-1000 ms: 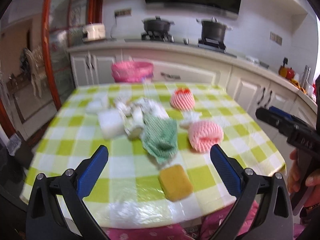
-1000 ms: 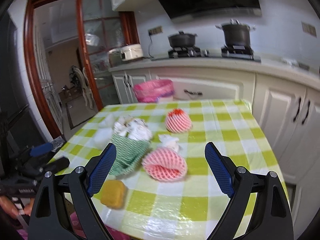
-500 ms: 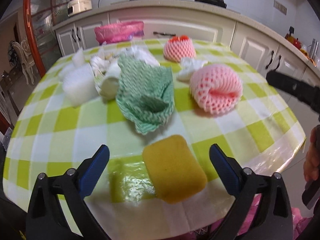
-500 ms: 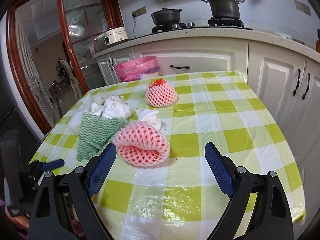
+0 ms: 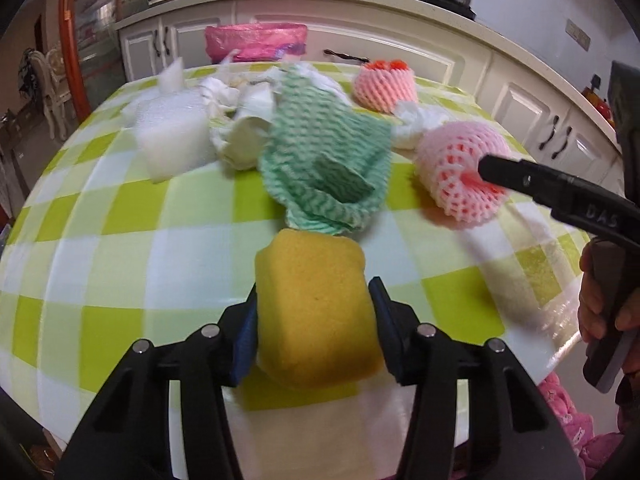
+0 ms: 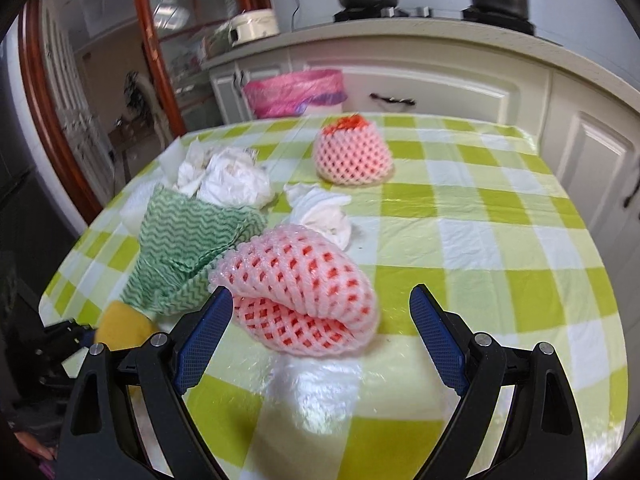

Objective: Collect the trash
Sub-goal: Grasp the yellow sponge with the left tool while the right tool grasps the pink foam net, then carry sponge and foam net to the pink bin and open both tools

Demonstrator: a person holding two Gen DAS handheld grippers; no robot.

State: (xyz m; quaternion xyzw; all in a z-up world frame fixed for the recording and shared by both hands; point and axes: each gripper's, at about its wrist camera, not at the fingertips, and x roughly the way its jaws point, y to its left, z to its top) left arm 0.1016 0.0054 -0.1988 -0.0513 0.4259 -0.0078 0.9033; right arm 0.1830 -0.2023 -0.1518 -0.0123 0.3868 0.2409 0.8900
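Both pads of my left gripper [image 5: 314,289] touch the sides of a yellow sponge [image 5: 316,320] at the near edge of the checked table [image 5: 120,216], and its jaws are closing on it. My right gripper [image 6: 320,296] is open, low over the table. A pink foam fruit net [image 6: 300,280] lies on its side just ahead of the fingers, partly between their tips and touching neither pad clearly. In the right wrist view the sponge [image 6: 120,326] and the left gripper [image 6: 66,334] show at the lower left. A hand holds the right gripper's handle at the right edge of the left wrist view.
A crumpled green wavy cloth [image 5: 328,160], white tissues [image 6: 228,178], a white foam block [image 5: 172,138] and a second foam net [image 6: 352,158] lie further back on the table. A bin with a pink liner [image 6: 296,92] stands behind the table by the white cabinets.
My left gripper came down onto the yellow sponge and its jaws closed around it. My right gripper sank and moved in toward the nearer pink foam net, staying open.
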